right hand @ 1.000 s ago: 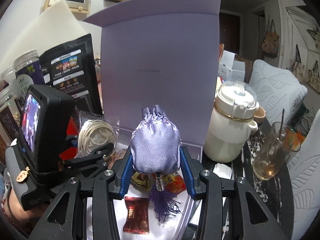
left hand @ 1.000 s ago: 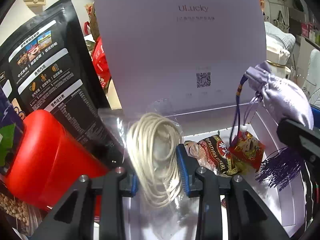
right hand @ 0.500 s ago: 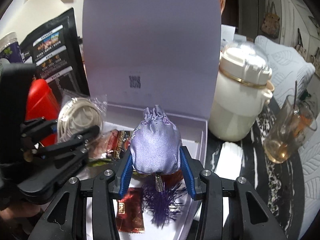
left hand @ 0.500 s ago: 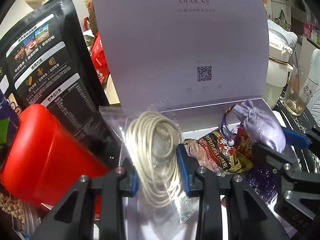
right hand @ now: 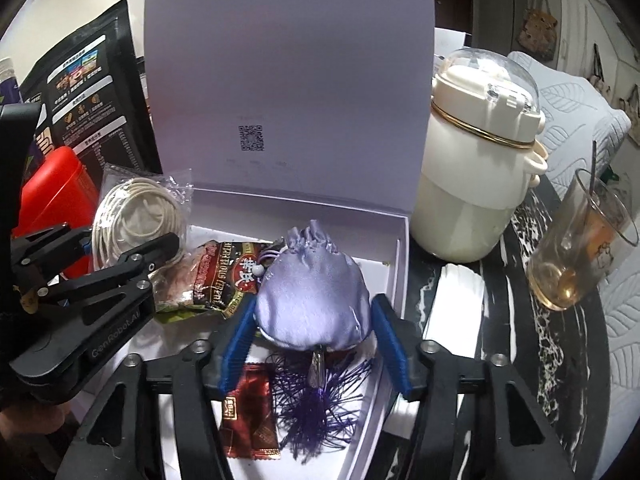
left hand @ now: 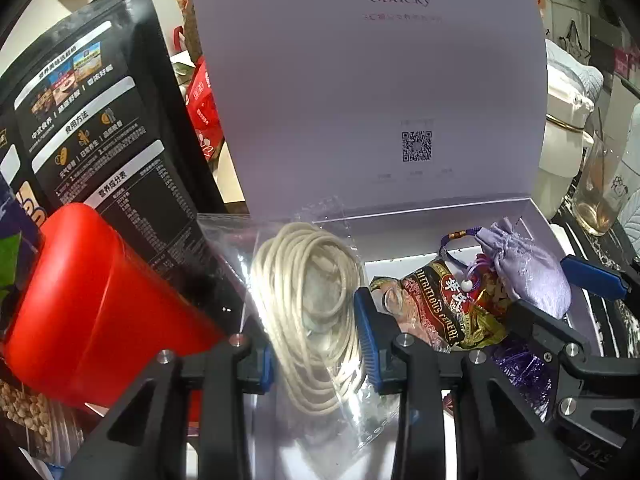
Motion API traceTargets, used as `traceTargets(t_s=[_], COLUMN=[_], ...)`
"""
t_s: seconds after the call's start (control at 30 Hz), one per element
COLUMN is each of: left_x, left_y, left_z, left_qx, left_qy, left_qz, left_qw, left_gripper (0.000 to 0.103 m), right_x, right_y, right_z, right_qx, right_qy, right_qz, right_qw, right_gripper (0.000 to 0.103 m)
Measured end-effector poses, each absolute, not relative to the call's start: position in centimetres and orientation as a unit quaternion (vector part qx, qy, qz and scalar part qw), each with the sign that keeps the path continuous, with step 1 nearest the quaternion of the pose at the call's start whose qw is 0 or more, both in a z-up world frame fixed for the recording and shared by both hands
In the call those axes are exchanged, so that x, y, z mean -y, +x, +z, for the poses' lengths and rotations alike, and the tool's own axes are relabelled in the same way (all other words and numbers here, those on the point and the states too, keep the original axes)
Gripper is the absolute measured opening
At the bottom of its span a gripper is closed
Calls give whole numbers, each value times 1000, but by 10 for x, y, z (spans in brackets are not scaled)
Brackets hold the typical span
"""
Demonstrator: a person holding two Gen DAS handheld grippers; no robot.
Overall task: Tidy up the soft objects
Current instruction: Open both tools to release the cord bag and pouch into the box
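**Pouch Down in the Box, Cord Bag Still Gripped**

Now the lilac satin drawstring pouch (right hand: 314,292) sat inside the open lilac gift box (right hand: 394,264), toward its right wall, resting partly on a cereal sachet (right hand: 224,276). The right hand-held gripper (right hand: 314,344) straddled it from the near side. Its jaws had just been opening, and the blue pads (right hand: 390,344) stood a little clear of the fabric on both sides, so the pouch lay between them without being pressed. The pouch's purple tassel (right hand: 320,404) fanned out on the box floor just below the pouch, beside a red candy wrapper (right hand: 248,412).

To the left, the left hand-held gripper (left hand: 316,340) was closed narrowly on a clear plastic bag of coiled cream cord (left hand: 308,300), with the coil pinched between its blue pads (left hand: 366,336). That bag was held at the box's left edge, its top near the hinge of the raised lid (left hand: 360,80). In the left wrist view the pouch (left hand: 524,272) lay well to the right of this gripper, beyond the cereal sachet (left hand: 440,304).

A red plastic container (left hand: 92,312) and a black stand-up food pouch (left hand: 100,120) stood left of the box. On the marbled tabletop (right hand: 560,360) to its right stood a cream lidded jug (right hand: 472,168) and a glass of tea (right hand: 580,248).
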State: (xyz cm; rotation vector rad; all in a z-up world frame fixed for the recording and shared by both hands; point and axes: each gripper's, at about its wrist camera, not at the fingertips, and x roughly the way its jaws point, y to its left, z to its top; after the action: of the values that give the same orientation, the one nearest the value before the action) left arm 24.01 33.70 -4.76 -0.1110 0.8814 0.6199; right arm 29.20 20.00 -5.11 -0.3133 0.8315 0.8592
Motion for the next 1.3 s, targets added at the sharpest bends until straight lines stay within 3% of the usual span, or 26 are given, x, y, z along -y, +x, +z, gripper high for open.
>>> traceTargets(t_s=[0.17,0.27,0.47,0.5,0.53,0.6,0.63,1.3], left_x=[-337,-336,-331,-329,-328,-321,-319,-250], left_y=[238,237,233,232,231,227,224,165], left_z=[-43,-37,-25,-21,-18,-10,-5,92], left_qx=[-423,-422,-416,-415,-413,-403,-396,-328], left_qy=[-62,-67,-77,-78,-77,-73,-70,-35], left_qz=[292,291,287,287,287,289,292,289], left_qw=[855,856,859,860,861,865,868,899], left_gripper=[34,35,38,48,66,93,97,97], right_x=[-197,-191,-177,-177,-174,-168,-164,-96], right_y=[289,286,279,279,278,276,275,226], right_z=[-42,-31,-10,-7,-4,2,6,87], right_qx=[-380,-367,-349,-347,-345,-341,-339,-274], right_qy=[-151,-147,-142,-143,-144,-142,-141,-108], right_qz=[397,395,386,384,382,379,377,372], right_qw=[822,829,842,843,845,848,850,880], right_gripper=[63,73,73,73,73,73,73,73])
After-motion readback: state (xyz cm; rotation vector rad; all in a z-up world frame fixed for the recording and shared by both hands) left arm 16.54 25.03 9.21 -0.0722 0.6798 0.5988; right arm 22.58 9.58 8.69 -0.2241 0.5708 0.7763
